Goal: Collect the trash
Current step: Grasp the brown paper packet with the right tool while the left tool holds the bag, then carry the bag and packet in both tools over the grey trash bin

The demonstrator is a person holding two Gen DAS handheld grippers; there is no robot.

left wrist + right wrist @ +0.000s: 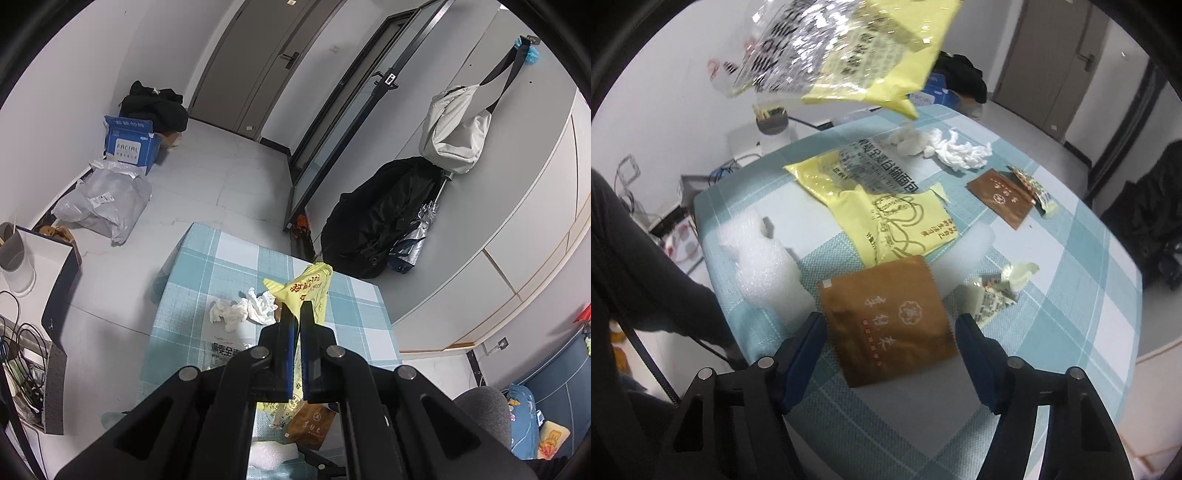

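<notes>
My left gripper (296,308) is shut on a yellow plastic bag (308,291) and holds it up above the checked table (207,266). The same bag hangs at the top of the right wrist view (857,48). My right gripper (891,325) is open, its fingers either side of a brown sachet (886,317) lying on the table near the front edge. Another yellow wrapper (886,214), crumpled white tissues (956,151), a second brown sachet (1001,197), small torn wrappers (997,291) and white bubble wrap (764,258) lie on the cloth.
On the floor beyond the table stand a blue carton (129,142), a grey parcel bag (107,201) and black bags (376,218). A side shelf with cables (26,350) is at the left. A person's dark sleeve (639,266) is at the table's left.
</notes>
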